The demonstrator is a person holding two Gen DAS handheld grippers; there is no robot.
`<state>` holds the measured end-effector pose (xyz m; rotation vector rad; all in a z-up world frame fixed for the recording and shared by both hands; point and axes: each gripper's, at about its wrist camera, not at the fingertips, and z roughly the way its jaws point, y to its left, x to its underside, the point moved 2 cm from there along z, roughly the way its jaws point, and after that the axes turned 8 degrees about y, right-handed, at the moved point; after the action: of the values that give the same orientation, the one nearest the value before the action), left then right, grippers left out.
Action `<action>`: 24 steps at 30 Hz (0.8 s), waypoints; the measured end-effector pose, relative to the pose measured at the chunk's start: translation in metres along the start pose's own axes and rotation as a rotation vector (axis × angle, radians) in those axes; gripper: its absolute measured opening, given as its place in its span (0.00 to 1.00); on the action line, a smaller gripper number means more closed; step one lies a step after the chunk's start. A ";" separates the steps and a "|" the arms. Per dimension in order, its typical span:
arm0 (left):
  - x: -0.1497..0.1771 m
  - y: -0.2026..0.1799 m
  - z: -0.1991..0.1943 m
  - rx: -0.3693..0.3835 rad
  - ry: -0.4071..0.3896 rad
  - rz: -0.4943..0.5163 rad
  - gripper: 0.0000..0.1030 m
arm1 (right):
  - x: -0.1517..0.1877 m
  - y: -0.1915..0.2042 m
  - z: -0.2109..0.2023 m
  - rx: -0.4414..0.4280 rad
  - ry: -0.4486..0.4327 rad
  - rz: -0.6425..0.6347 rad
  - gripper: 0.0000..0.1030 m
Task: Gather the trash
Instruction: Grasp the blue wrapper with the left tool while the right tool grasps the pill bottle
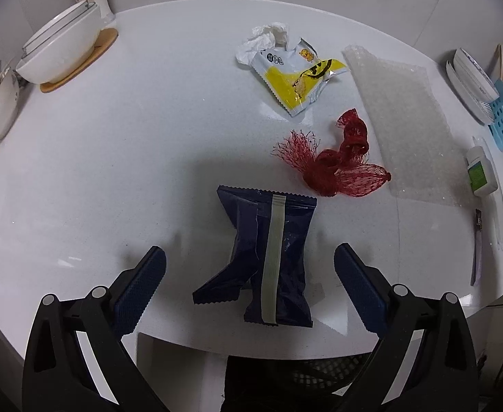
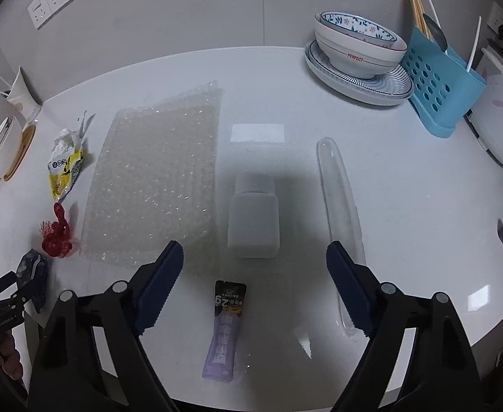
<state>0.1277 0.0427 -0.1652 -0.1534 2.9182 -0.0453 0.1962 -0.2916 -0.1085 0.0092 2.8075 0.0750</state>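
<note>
A crumpled dark-blue wrapper [image 1: 268,261] lies flat near a red mesh net [image 1: 334,161].

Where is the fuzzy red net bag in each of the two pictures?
Left wrist view: red net bag right of centre, just left of the bubble wrap.
Right wrist view: red net bag far left, again beside the bubble wrap.
Shared landmark: the yellow snack wrapper beyond the net.
</note>
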 end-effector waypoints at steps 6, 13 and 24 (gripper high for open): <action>-0.003 0.002 0.011 0.003 0.026 -0.010 0.89 | -0.015 -0.002 0.024 0.028 0.069 0.037 0.70; -0.006 0.005 0.018 0.002 0.050 -0.006 0.72 | -0.021 0.003 0.038 0.031 0.112 0.052 0.59; -0.010 -0.002 0.016 -0.003 0.052 0.015 0.36 | -0.027 0.002 0.054 0.025 0.186 0.093 0.40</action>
<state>0.1416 0.0411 -0.1781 -0.1331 2.9710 -0.0425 0.2393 -0.2868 -0.1510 0.1467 2.9929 0.0655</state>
